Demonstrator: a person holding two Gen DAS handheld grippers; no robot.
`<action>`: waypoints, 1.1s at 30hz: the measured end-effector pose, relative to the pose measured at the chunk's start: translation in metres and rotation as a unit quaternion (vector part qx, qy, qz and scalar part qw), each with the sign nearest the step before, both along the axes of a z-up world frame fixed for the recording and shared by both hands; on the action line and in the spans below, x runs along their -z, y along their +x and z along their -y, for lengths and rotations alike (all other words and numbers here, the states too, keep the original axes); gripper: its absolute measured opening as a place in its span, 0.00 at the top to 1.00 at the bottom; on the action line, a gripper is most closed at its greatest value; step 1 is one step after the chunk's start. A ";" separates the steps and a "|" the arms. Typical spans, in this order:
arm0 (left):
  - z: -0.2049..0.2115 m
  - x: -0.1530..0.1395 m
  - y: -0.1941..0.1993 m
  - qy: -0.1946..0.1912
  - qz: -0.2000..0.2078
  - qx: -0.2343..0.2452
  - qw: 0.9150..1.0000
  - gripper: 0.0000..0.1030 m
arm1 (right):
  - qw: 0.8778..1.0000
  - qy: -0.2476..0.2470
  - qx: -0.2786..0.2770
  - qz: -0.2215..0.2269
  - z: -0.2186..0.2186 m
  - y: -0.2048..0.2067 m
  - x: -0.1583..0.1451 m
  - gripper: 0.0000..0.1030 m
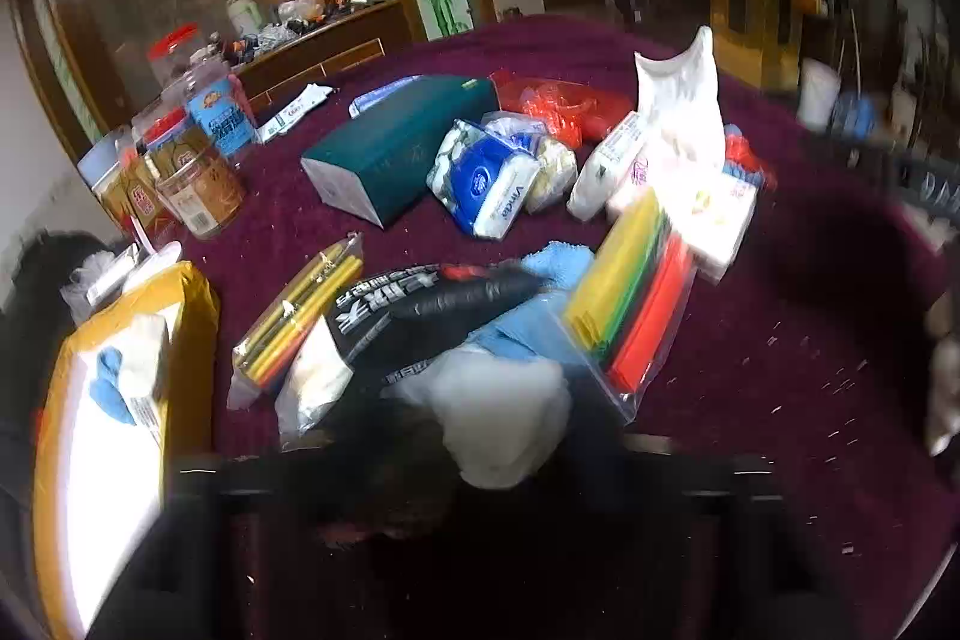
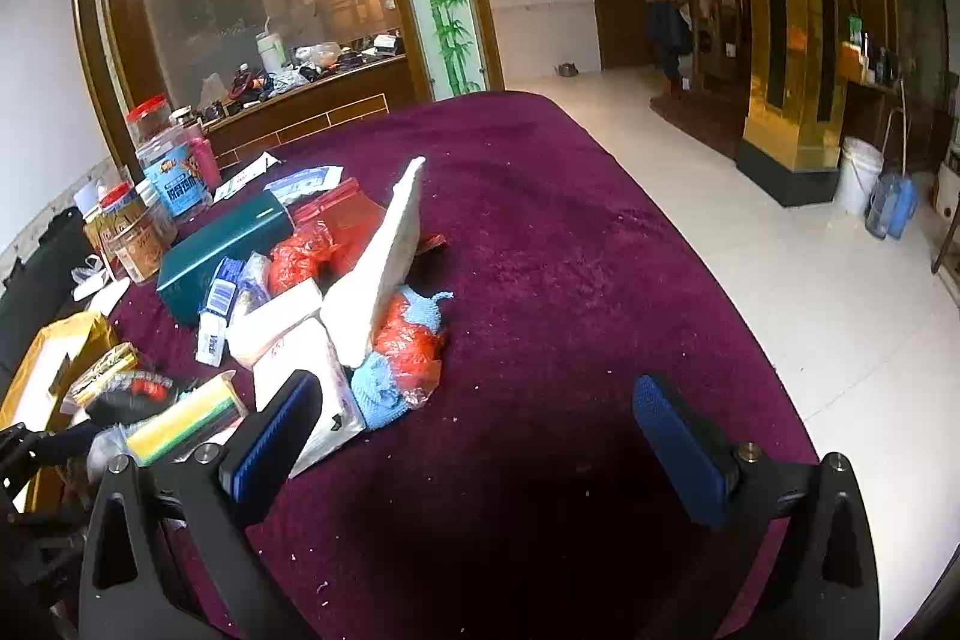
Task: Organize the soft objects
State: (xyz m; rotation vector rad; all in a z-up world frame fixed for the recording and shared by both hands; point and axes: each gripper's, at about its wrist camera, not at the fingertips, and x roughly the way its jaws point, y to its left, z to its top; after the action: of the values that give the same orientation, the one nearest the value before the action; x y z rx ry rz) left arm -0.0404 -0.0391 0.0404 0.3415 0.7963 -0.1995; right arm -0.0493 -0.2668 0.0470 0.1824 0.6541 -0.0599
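Maroon cloth table (image 2: 540,232): the right half lies bare from the far rounded edge to the near edge, only pale crumbs on it. White tiled floor (image 2: 810,280) runs open past the table's right edge toward a gold pillar (image 2: 786,40) and a white bucket (image 2: 859,172). All clutter sits on the left half.

Along the left rim: plastic snack jars (image 2: 156,196), bunched. A dark green box (image 2: 222,250) lies inboard of them, a blue-and-white tissue pack (image 1: 486,184) just beside its near end. Red plastic bags (image 2: 324,232) sit behind an upright white packet (image 2: 384,262) that leans over a soft tissue pack (image 2: 312,388). Blue knitted cloth (image 2: 384,388) and more red plastic lie against that pack's right side, at the border of the bare area.

Right gripper (image 2: 480,454): jaws spread wide, blue pads (image 2: 678,442) apart over bare cloth, nothing between them. Its left finger stands just in front of the soft tissue pack; contact cannot be told.

Left gripper (image 1: 480,460): fingers dark and blurred at the bottom of the left wrist view, nearly closed. A soft white bundle (image 1: 498,412) sits right at their tips; whether it is gripped cannot be told. Ahead lie a black printed bag (image 1: 432,310), a clear pouch of coloured strips (image 1: 630,298) and a pouch of yellow sticks (image 1: 300,316). A yellow bag (image 1: 120,400) sits at the near left edge.
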 end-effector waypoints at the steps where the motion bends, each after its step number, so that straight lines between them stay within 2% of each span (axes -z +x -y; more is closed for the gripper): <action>1: -0.003 -0.002 -0.003 -0.014 -0.012 0.009 1.000 0.86 | 1.000 -0.002 0.000 0.000 0.000 0.000 0.000 0.00; 3: -0.015 -0.011 -0.011 -0.063 -0.035 0.018 0.997 0.87 | 1.000 -0.001 -0.001 0.000 -0.001 0.000 0.000 0.00; 5: -0.027 -0.020 -0.026 -0.073 -0.029 0.022 0.997 0.87 | 1.000 0.000 -0.001 -0.003 -0.002 -0.001 0.001 0.00; 9: -0.049 -0.040 -0.059 -0.123 -0.013 0.026 0.992 0.87 | 1.000 0.005 -0.005 -0.004 0.000 -0.002 0.001 0.00; 15: -0.073 -0.047 -0.082 -0.173 -0.005 0.011 0.985 0.87 | 1.000 0.007 -0.004 -0.009 0.003 -0.001 0.002 0.00; 19: -0.087 -0.052 -0.097 -0.194 0.002 0.007 0.981 0.87 | 1.000 0.006 -0.006 -0.009 0.002 0.001 0.003 0.00; 23: -0.113 -0.068 -0.107 -0.228 0.018 -0.007 0.974 0.87 | 1.000 0.009 -0.023 0.007 -0.006 -0.010 -0.009 0.00; 25: -0.130 -0.075 -0.109 -0.245 0.027 -0.016 0.969 0.87 | 0.998 0.046 -0.052 0.005 -0.017 -0.020 -0.017 0.00; 27: -0.146 -0.079 -0.111 -0.262 0.039 -0.029 0.964 0.87 | 0.991 0.082 -0.106 0.001 -0.043 -0.029 -0.026 0.00; 29: -0.161 -0.083 -0.114 -0.273 0.051 -0.044 0.960 0.87 | 0.980 0.083 -0.179 -0.014 -0.088 -0.032 -0.032 0.00; 31: -0.177 -0.084 -0.117 -0.287 0.059 -0.058 0.954 0.87 | 0.965 0.081 -0.247 -0.040 -0.135 -0.031 -0.029 0.00; 33: -0.188 -0.083 -0.121 -0.297 0.062 -0.067 0.951 0.87 | 0.953 0.070 -0.289 -0.064 -0.176 -0.027 -0.022 0.00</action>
State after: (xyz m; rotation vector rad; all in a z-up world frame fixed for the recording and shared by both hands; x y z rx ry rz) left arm -0.1611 0.1490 0.1232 -0.2669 0.5985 -0.2773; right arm -0.0761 -0.0904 0.0688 0.1180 0.8207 0.5444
